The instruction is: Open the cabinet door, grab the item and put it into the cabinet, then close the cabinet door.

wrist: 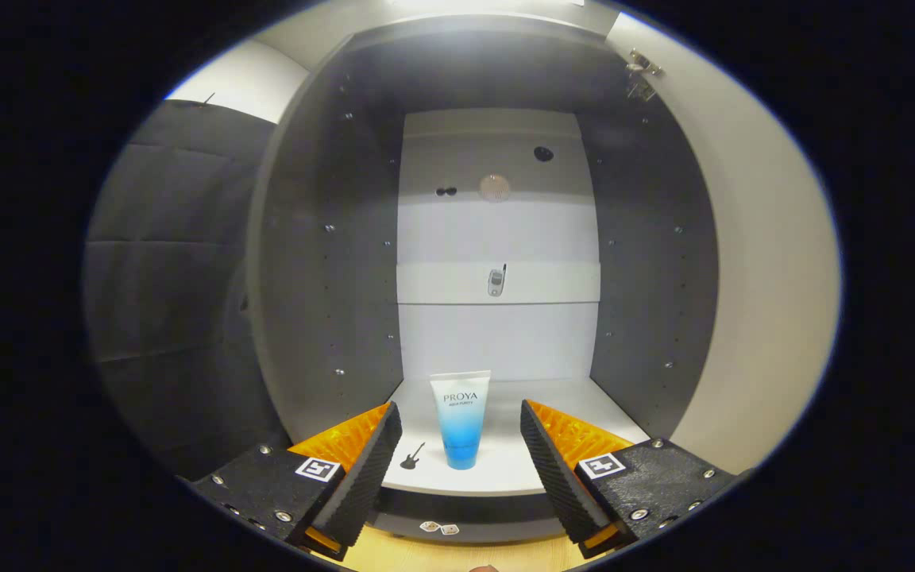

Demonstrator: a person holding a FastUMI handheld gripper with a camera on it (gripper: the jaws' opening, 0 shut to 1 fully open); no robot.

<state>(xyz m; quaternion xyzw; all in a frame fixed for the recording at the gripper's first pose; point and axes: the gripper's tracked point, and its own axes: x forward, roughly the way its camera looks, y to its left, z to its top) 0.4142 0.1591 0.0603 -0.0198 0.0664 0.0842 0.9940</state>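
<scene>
Gripper (461, 445) fingers spread wide, holding nothing. Tube (461, 419) stands cap-down on cabinet's white bottom shelf (584, 409), just ahead, lined up w/ the gap, touching neither finger. Door (759, 262) swung open at right. Risk: tube looks top-heavy on its narrow cap; a finger brushing it, or door shut hard, could tip it. Shelf smooth, glossy; small guitar sticker (412, 456) beside tube. Grey side walls, white back panel beyond.

A blue-and-white tube (461, 421) stands upright on the cabinet's white bottom shelf (577, 409), beside a small guitar sticker (412, 456).
</scene>
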